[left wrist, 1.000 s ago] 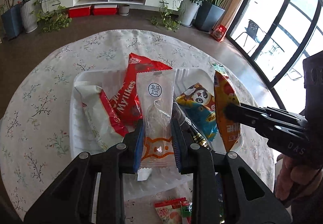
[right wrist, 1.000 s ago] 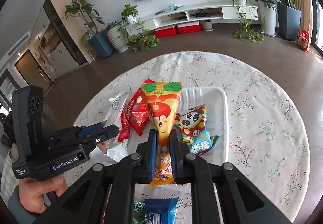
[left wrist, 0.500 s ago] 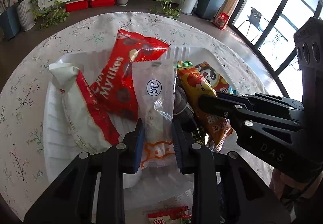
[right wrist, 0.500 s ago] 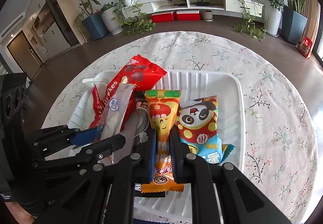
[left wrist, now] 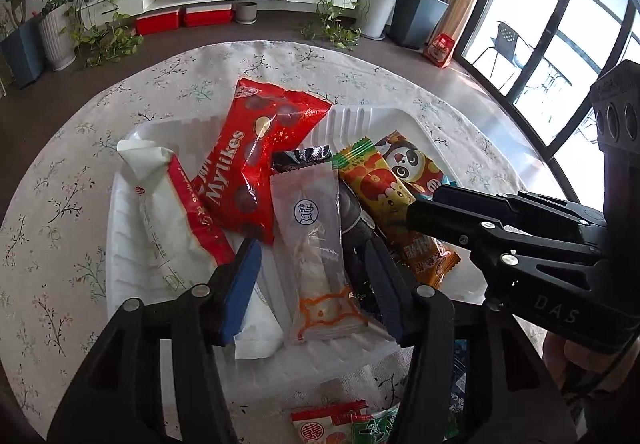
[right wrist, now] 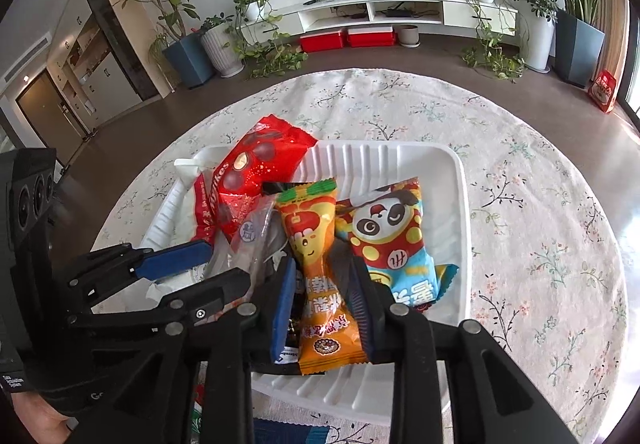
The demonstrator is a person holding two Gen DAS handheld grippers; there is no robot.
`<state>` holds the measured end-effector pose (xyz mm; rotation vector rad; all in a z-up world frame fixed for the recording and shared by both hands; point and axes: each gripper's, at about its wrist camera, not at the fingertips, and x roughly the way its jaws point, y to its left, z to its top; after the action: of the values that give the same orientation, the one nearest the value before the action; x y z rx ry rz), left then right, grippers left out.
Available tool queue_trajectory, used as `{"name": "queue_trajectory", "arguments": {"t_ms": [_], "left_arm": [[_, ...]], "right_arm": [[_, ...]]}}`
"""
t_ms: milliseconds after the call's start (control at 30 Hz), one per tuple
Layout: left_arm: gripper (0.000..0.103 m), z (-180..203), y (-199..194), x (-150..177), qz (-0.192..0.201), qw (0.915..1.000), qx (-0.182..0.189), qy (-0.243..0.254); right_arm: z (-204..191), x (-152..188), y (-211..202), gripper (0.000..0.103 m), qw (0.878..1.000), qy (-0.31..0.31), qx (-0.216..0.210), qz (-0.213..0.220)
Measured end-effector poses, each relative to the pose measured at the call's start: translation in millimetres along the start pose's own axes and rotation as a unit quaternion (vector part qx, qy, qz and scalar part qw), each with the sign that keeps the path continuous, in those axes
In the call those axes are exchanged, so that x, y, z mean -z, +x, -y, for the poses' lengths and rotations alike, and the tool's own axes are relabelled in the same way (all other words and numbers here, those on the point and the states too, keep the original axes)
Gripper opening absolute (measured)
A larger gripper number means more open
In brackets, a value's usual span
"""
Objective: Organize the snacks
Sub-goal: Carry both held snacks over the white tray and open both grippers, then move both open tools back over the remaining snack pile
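Observation:
A white ribbed tray [left wrist: 368,116] [right wrist: 452,180] on the floral tablecloth holds several snacks. My left gripper [left wrist: 312,264] is open, its jaws either side of a clear packet [left wrist: 316,240] that lies in the tray. My right gripper [right wrist: 322,276] is open around an orange packet [right wrist: 316,248] that rests in the tray, also seen in the left wrist view [left wrist: 380,196]. A red Mylikes bag [left wrist: 256,156] [right wrist: 256,172], a white and red packet [left wrist: 168,220] and a panda packet [right wrist: 388,236] [left wrist: 408,164] lie beside them.
More snack packets lie on the cloth in front of the tray: a red and white one [left wrist: 324,424] and a blue one [right wrist: 288,432]. The round table's edge [right wrist: 580,148] drops to a brown floor with plants and a TV shelf behind.
Both grippers lowered their packets into the tray and opened. The clear packet and the orange packet now lie loose between the spread jaws.

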<state>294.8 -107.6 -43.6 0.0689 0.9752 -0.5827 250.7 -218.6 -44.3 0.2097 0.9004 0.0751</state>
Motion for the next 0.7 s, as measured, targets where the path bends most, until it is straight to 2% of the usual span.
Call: {"name": "queue_trajectory", "arguments": {"t_ms": [100,133,167,200,233,267,333,367,433,500,600,700], "left_arm": [[0.053,4,-18,4,0.012,0.9999,0.004,-0.001],[0.054,6,-25,5,0.018,0.9998,0.005,-0.001],[0.059,7,-33,7,0.024,0.9997,0.003,0.001],[0.063,8,-41,10,0.031,0.9995,0.001,0.002],[0.071,9,-51,13,0.040,0.9992,0.000,0.003],[0.081,10,-61,18,0.048,0.9988,0.002,0.002],[0.093,11,-80,29,0.065,0.9979,0.003,-0.003],[0.096,11,-88,37,0.069,0.9976,0.005,-0.006],[0.099,12,-105,56,0.074,0.9972,0.004,-0.010],[0.103,13,-118,76,0.079,0.9968,-0.001,-0.012],[0.103,14,-137,112,0.088,0.9957,-0.004,-0.029],[0.103,15,-145,151,0.081,0.9956,-0.017,-0.044]], "right_arm": [[2,1,-16,0.036,1.000,0.003,0.001,0.014],[3,2,-23,0.040,1.000,0.003,0.002,0.021],[3,4,-32,0.044,1.000,0.003,0.003,0.030],[4,5,-40,0.051,0.999,0.004,0.005,0.039],[5,8,-49,0.059,0.999,0.006,0.005,0.047],[6,12,-57,0.063,0.998,0.011,0.002,0.055],[10,23,-75,0.074,0.997,0.023,-0.012,0.067],[12,30,-84,0.076,0.997,0.028,-0.018,0.073],[16,47,-101,0.084,0.995,0.040,-0.025,0.086],[19,67,-114,0.087,0.994,0.051,-0.030,0.094],[24,102,-127,0.088,0.992,0.069,-0.031,0.098],[31,137,-133,0.088,0.991,0.098,-0.032,0.089]]}}
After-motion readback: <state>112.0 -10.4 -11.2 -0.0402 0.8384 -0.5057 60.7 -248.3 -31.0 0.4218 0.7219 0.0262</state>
